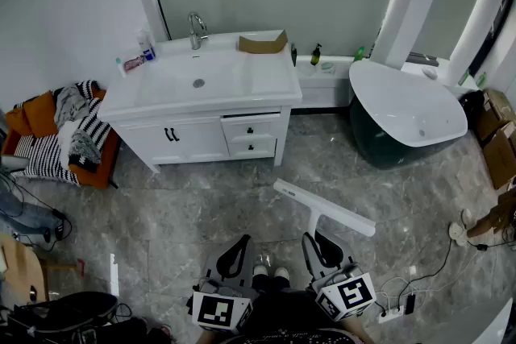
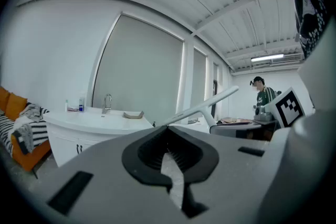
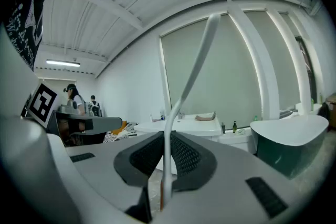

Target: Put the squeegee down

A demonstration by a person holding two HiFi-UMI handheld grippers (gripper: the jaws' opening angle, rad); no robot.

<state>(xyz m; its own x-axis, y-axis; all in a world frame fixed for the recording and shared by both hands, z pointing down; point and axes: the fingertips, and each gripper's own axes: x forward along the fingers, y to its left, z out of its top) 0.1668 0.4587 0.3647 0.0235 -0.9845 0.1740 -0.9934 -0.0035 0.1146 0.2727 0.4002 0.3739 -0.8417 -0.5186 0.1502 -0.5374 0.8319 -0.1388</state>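
Note:
The white squeegee (image 1: 322,207) hangs above the grey marble floor, its long blade slanting from upper left to lower right. My right gripper (image 1: 319,242) is shut on its handle, just below the blade. In the right gripper view the handle (image 3: 181,102) rises straight up from between the dark pads of the right gripper (image 3: 168,136). My left gripper (image 1: 237,250) is held beside it to the left, shut and with nothing in it. In the left gripper view the left gripper (image 2: 168,131) points at the vanity, and the squeegee (image 2: 210,102) crosses behind its tips.
A white vanity (image 1: 201,84) with a tap stands ahead, a dark-sided bathtub (image 1: 407,113) to its right. An orange seat piled with clothes (image 1: 64,133) is at the left, cardboard boxes (image 1: 500,141) at the right. Cables and a power strip (image 1: 395,310) lie near my feet.

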